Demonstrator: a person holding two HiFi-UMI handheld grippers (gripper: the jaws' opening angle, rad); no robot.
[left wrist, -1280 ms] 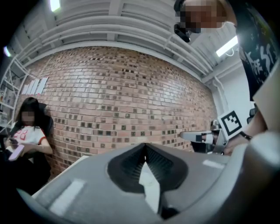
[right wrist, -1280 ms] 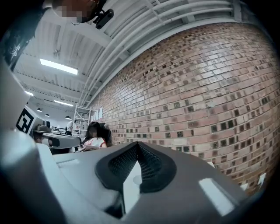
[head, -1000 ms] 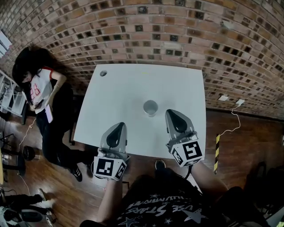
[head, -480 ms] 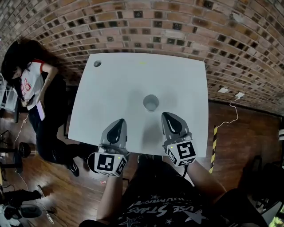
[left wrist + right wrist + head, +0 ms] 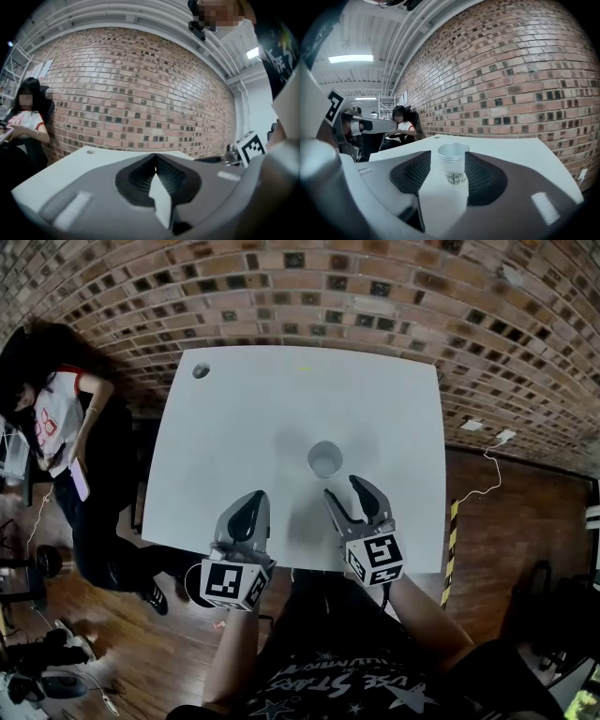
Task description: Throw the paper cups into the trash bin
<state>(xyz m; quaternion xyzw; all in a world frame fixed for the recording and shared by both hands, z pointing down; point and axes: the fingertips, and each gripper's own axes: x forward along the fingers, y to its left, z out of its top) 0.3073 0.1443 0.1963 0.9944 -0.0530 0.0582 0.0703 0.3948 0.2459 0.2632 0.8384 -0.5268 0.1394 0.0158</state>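
- Near the middle of the white table (image 5: 234, 427), a hair toward 3 o'clock, the paper cup (image 5: 324, 458) is found standing upright, mouth up, with nothing touching it.
- It's probably next to weightless and thin-walled. It can be expected to tip or skid at a nudge and to crumple if squeezed hard, and the smooth wall looks a bit slippery too.
- It's best taken across the wall at mid-height or just under the rolled rim, where some stiffness is given, and a light pinch should be plenty. The rim looks doubled, so it might be a nested stack, but that can't be settled.
- The right gripper (image 5: 343, 487) is placed just short of the cup, at its 5 o'clock. Its jaws have just been opening and are spread apart. The cup is lined up with the gap but sits ahead of the pads, so nothing is touched.
- The left gripper (image 5: 254, 497) is parked at the cup's 8 o'clock, jaws pressed together on nothing.
- Further out, a brick wall (image 5: 375, 296) is seen at the table's 12 o'clock and a seated person (image 5: 56, 418) at its 9 o'clock. No trash bin can be spotted in any view.
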